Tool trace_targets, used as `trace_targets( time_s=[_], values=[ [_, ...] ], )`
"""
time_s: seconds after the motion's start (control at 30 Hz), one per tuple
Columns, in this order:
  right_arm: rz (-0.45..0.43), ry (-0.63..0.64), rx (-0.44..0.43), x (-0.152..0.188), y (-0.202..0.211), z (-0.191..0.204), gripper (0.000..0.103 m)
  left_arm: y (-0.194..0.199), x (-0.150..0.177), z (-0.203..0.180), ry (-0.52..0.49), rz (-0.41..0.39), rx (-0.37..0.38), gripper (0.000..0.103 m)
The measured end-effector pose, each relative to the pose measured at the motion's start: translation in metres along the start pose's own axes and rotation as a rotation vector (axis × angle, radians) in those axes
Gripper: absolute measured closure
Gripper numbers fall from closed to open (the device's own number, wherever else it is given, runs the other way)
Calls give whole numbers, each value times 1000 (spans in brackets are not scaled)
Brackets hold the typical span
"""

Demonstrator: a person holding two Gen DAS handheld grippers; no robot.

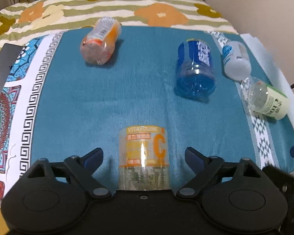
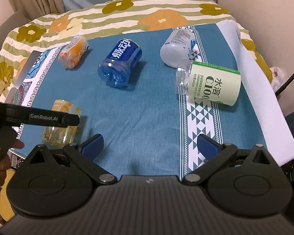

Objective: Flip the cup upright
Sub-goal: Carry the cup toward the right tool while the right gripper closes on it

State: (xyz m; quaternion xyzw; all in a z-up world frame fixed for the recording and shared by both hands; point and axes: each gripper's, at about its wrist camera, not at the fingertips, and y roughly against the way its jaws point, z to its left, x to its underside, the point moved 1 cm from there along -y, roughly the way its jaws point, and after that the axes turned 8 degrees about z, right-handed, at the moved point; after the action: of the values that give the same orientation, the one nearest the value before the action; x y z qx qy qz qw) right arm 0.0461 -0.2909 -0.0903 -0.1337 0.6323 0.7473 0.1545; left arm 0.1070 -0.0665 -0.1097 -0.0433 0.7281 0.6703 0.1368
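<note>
Several cut-bottle cups lie on a teal cloth. A yellow-orange labelled cup lies on its side between the wide-open fingers of my left gripper, untouched; it also shows in the right wrist view, partly behind the left gripper's finger. An orange cup, a blue cup, a white cup and a green-labelled cup lie on their sides further off. My right gripper is open and empty above the cloth, with the green-labelled cup ahead to the right.
A floral striped blanket covers the bed behind the cloth. A patterned cloth with a grey card lies at the left. A white sheet runs along the right edge. A wall stands at the right.
</note>
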Motion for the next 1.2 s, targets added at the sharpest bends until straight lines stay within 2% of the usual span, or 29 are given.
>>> trace_targets(
  time_s=[0.1, 0.13, 0.27, 0.4, 0.53, 0.73, 0.83, 0.97, 1.2],
  values=[
    [-16, -5, -2, -8, 9, 1, 0, 18, 7, 3, 12, -38, 24, 6],
    [-19, -8, -7, -11, 12, 1, 0, 25, 10, 5, 15, -50, 27, 3],
    [-4, -42, -87, -31, 20, 3, 0, 49, 21, 17, 28, -95, 20, 0],
    [38, -48, -120, -50, 19, 18, 0, 65, 30, 40, 42, -113, 4, 0],
    [105, -20, -173, -62, 9, 41, 0, 71, 41, 66, 50, -110, 24, 0],
    [210, 26, -219, -80, -30, 84, 0, 72, 56, 92, 40, -119, 11, 0],
    [293, -24, -275, -89, -58, 96, 0, 67, 61, 103, 28, -110, 21, 0],
    [397, -98, -289, -96, -91, 105, 0, 58, 65, 112, -10, -101, 0, 0],
    [475, -207, -312, -94, -119, 105, 15, 48, 64, 128, -11, -91, 22, 0]
  ],
)
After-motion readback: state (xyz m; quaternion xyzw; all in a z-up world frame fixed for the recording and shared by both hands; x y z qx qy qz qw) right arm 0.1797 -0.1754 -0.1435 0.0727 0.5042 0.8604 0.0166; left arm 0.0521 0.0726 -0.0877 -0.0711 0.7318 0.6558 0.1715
